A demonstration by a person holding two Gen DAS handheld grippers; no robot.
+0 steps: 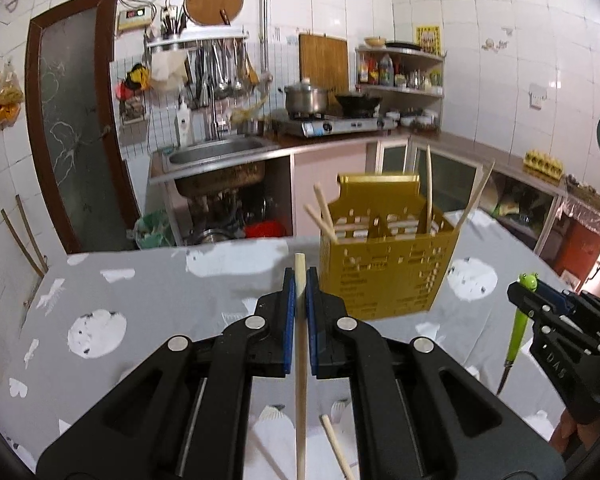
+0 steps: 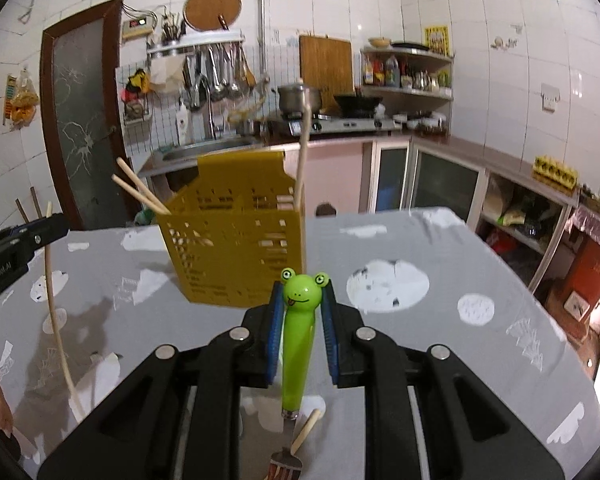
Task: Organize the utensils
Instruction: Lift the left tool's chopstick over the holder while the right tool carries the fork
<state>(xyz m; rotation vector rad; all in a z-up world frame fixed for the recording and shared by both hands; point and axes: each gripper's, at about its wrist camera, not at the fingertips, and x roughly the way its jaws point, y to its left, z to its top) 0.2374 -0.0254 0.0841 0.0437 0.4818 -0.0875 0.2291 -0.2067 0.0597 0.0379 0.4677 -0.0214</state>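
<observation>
Your left gripper (image 1: 300,280) is clenched on a pale wooden chopstick (image 1: 300,380), the blue pads (image 1: 288,320) pressing it from both sides; its tip pokes just past the fingertips and its shaft runs back beneath the gripper. Your right gripper (image 2: 302,296) grasps a fork by its green frog-faced handle (image 2: 298,340), the frog head standing above the pads and the metal tines (image 2: 286,466) hanging below, at the bottom edge of the right wrist view. Both are held clear above the counter (image 1: 160,300), which is covered by a grey cloth printed with white patches. Ahead of you stands the yellow perforated utensil holder (image 1: 384,256), upright on the counter, with several chopsticks (image 1: 324,216) already leaning out of its compartments. A loose chopstick (image 1: 336,448) lies on the cloth below your left gripper. Behind the counter, a sink (image 1: 216,152), a steel pot (image 1: 306,98) and a wok (image 1: 358,102) sit along the tiled kitchen wall
</observation>
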